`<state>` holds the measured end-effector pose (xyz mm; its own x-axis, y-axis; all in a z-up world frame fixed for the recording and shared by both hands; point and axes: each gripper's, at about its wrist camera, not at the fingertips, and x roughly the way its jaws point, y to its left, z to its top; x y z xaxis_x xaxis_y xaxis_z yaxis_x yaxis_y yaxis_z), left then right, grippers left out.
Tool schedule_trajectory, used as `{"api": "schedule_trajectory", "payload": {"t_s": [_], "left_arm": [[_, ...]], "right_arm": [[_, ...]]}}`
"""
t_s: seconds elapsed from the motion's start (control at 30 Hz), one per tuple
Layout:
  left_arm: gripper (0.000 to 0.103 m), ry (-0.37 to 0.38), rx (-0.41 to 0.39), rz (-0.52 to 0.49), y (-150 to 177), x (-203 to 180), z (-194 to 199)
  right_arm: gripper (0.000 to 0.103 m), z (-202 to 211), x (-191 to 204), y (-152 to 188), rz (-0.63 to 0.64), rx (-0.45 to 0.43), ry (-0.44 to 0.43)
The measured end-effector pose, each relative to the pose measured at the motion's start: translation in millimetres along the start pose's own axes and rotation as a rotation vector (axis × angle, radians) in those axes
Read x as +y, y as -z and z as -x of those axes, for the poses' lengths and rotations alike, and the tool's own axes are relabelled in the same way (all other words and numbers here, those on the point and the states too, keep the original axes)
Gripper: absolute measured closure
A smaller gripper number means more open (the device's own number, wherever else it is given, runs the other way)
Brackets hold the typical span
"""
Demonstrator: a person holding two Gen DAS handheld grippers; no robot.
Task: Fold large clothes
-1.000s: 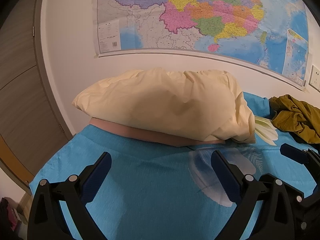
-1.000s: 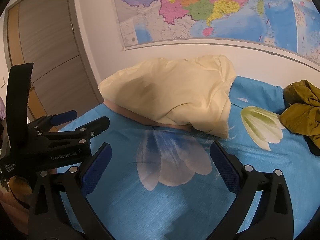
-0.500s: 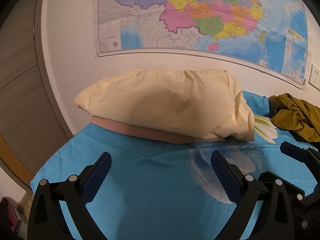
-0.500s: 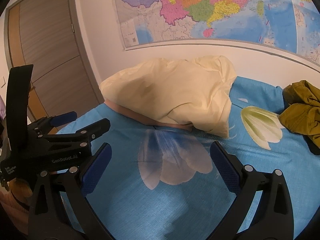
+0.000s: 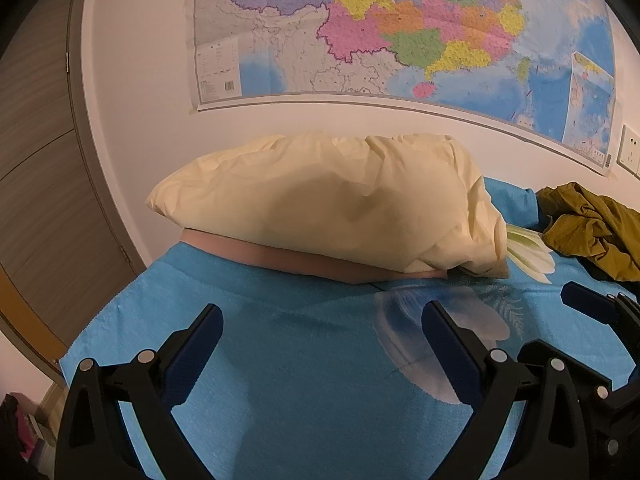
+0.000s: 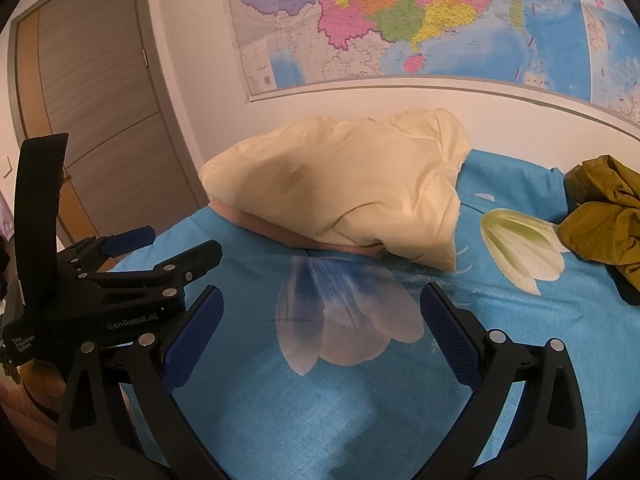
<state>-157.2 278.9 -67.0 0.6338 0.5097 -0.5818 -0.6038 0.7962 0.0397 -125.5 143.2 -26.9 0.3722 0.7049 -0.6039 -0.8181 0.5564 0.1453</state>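
An olive-green garment (image 5: 592,230) lies crumpled on the blue bed at the far right, and it also shows in the right wrist view (image 6: 604,216). My left gripper (image 5: 322,340) is open and empty above the blue sheet, far left of the garment. My right gripper (image 6: 322,320) is open and empty over the flower print, also left of the garment. The left gripper's body (image 6: 100,300) shows beside the right one.
A cream pillow (image 5: 336,208) lies on a pink one at the head of the bed (image 5: 300,380). A map (image 5: 400,32) hangs on the white wall. A wooden door (image 6: 88,100) stands at the left. The bed's left edge (image 5: 100,320) is close.
Both grippers have drifted very slightly; the view is almost the same. Both stay open and empty.
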Motion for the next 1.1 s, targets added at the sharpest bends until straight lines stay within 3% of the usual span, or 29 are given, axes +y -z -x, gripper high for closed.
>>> {"api": "schedule_trajectory", "payload": {"t_s": [1.1], "left_arm": [[0.007,-0.003,0.012,0.004,0.8,4.1,-4.8]], "right_arm": [[0.006,-3.7,5.4,1.6,-0.003,0.003,-0.002]]}}
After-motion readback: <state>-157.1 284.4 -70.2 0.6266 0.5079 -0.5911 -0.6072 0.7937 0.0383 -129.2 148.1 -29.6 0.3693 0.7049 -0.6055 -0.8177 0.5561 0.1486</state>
